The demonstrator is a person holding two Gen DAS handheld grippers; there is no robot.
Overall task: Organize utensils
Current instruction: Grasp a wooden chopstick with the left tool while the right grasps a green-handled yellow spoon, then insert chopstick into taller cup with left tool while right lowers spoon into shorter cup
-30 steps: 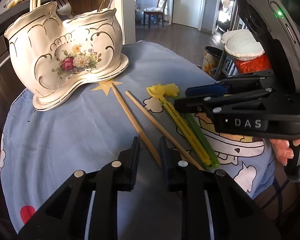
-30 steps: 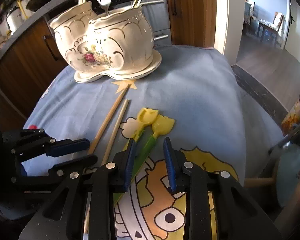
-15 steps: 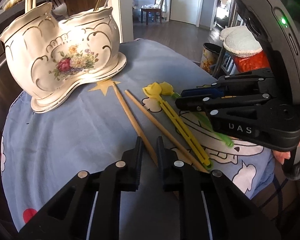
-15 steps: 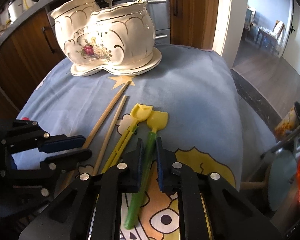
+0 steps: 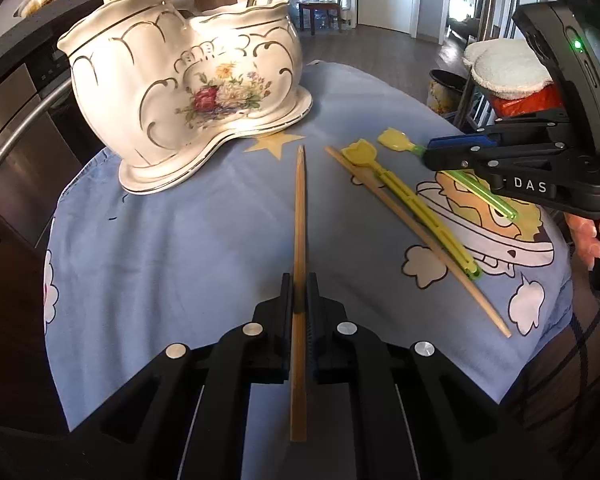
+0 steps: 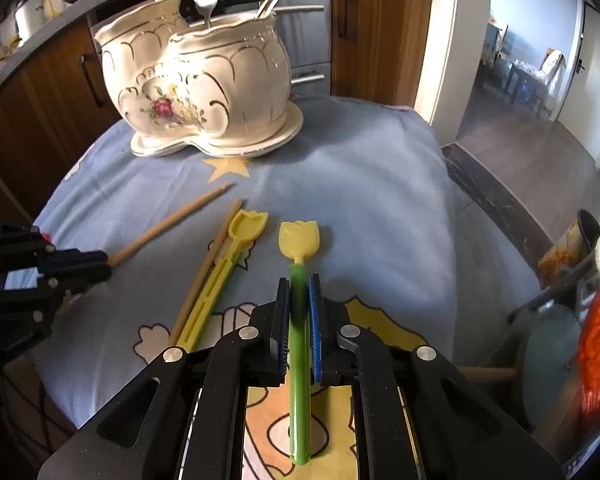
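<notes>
Low in the left wrist frame, your left gripper just clamped its fingers on a stiff, light chopstick; your right gripper closed on the green spoon. Slippery handles, so grip mid-shaft. Ceramic holder upper left is fragile.

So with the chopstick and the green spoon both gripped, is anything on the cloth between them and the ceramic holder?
Nothing visible. The left gripper holds the chopstick and the right gripper the green spoon; only bare cloth lies ahead up to the holder. The other chopstick and yellow spoon lie off to the side.
</notes>
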